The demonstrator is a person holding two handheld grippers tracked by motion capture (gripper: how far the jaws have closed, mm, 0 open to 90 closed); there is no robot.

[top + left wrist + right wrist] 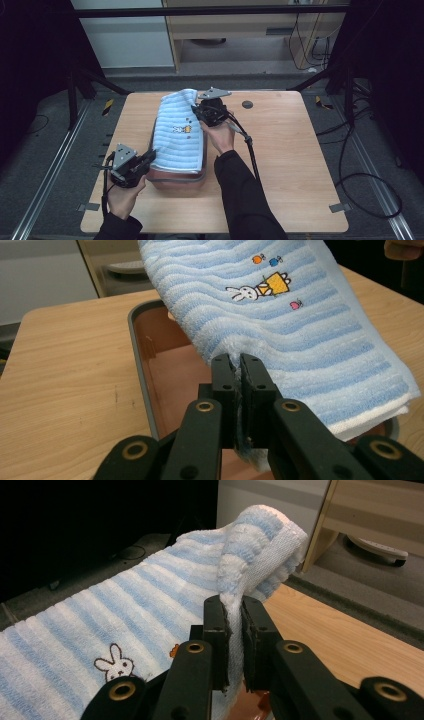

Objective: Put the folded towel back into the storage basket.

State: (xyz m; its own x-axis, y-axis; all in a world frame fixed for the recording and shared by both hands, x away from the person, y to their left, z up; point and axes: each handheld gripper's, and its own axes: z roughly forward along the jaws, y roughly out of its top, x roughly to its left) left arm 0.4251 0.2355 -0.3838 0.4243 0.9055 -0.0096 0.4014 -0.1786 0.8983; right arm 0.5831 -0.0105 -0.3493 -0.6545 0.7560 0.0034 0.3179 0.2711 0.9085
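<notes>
— Wooden table (280, 165), brown tray (145, 385) on it: where's the towel (177, 132) relative to your jaws?

— Stretched over the tray between both. Your left gripper (239, 371) and right gripper (235, 612) each pinch an edge.

— Handling?

— Soft, light, floppy; you'd best grip hems, it sags.

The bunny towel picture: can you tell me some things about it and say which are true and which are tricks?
1. Both tongs pinch the blue striped towel. True: the left tongs and the right tongs are each shut on an edge.
2. The towel is plain red. False: it has blue and white stripes and a small bunny.
3. The towel hangs over a brown tray. True.
4. The tray stands on the floor. False: it stands on the wooden table.
</notes>
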